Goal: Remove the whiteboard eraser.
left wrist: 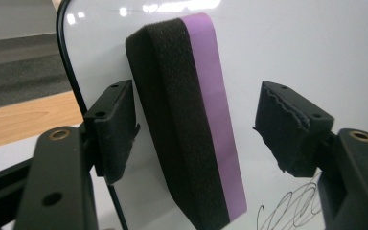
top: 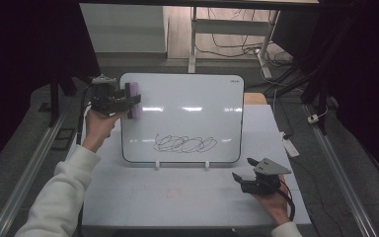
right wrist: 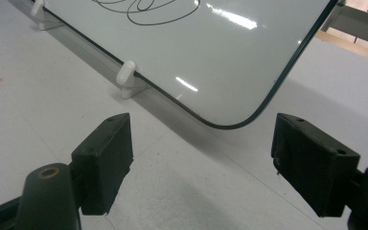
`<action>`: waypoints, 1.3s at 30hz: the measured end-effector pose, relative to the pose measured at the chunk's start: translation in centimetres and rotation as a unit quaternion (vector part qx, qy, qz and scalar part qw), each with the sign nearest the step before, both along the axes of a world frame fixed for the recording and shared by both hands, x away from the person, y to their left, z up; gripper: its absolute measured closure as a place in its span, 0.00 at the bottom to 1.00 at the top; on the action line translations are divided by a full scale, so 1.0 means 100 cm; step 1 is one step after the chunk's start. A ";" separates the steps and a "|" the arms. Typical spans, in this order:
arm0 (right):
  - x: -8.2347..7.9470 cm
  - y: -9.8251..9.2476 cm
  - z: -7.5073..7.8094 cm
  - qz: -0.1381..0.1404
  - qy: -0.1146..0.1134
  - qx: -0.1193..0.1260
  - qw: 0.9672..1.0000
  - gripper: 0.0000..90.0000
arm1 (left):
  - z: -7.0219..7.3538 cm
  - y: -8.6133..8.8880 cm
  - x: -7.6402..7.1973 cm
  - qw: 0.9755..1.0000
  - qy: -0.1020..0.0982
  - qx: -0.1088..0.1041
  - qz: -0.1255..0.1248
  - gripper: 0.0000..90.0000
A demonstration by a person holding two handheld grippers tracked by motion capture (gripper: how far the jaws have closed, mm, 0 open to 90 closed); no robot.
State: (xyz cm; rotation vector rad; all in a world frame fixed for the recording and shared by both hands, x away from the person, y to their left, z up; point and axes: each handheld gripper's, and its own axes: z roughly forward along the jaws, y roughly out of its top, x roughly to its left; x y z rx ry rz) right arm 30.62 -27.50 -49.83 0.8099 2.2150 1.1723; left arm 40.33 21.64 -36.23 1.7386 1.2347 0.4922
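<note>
A white rectangular whiteboard with a thin dark rim [top: 187, 98] stands propped on 2 small white plastic feet [right wrist: 127, 76] on the pale grey desk [top: 177, 192]. A black looping scribble [top: 185, 143] runs across its lower middle. A block eraser with a black felt layer and a purple foam layer [left wrist: 191, 124] sits against the board's upper left edge, the purple layer toward the board. The left hand-held gripper [left wrist: 196, 129] is raised to that corner with its jaws spread wide on either side of the eraser; in the left gripper view there is a gap at each jaw, so it grips nothing. The right hand-held gripper [top: 244, 170] is held low over the desk near the board's lower right corner, jaws wide apart and empty.
</note>
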 end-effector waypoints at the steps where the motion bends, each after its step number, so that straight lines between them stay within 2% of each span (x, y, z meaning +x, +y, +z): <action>1: 0.000 0.000 0.000 0.000 0.000 0.000 1.000 0.24 | 0.000 0.000 0.001 1.000 -0.001 0.000 0.001 0.36; 7: 0.000 0.000 -0.001 -0.001 0.000 -0.005 1.000 0.24 | 0.005 -0.002 0.005 1.000 -0.007 0.006 0.019 0.45; 10: 0.000 0.000 -0.001 -0.002 -0.001 -0.007 1.000 0.24 | 0.007 -0.004 0.006 0.999 -0.010 0.011 0.029 0.57; 18: -0.001 0.000 -0.001 -0.002 -0.002 -0.005 1.000 0.24 | 0.010 -0.007 0.002 0.999 -0.004 0.015 0.044 0.65; 20: -0.001 0.000 0.000 -0.003 -0.003 -0.005 1.000 0.24 | 0.013 -0.007 -0.003 0.999 -0.012 0.018 0.042 0.65; 22: -0.002 0.000 0.000 -0.002 -0.003 -0.003 1.000 0.25 | 0.018 -0.006 -0.011 0.999 -0.024 0.021 0.038 0.66; 25: -0.001 0.000 -0.002 -0.002 0.001 -0.001 1.000 0.25 | 0.021 -0.005 -0.024 0.999 -0.032 0.021 0.023 0.66; 31: -0.001 0.000 -0.001 -0.002 0.006 0.002 1.000 0.25 | 0.008 -0.003 -0.046 1.000 -0.026 0.004 -0.010 0.66; 39: -0.001 0.006 0.001 0.006 0.005 0.008 1.000 0.25 | -0.008 -0.004 -0.076 0.998 -0.033 -0.009 -0.044 0.66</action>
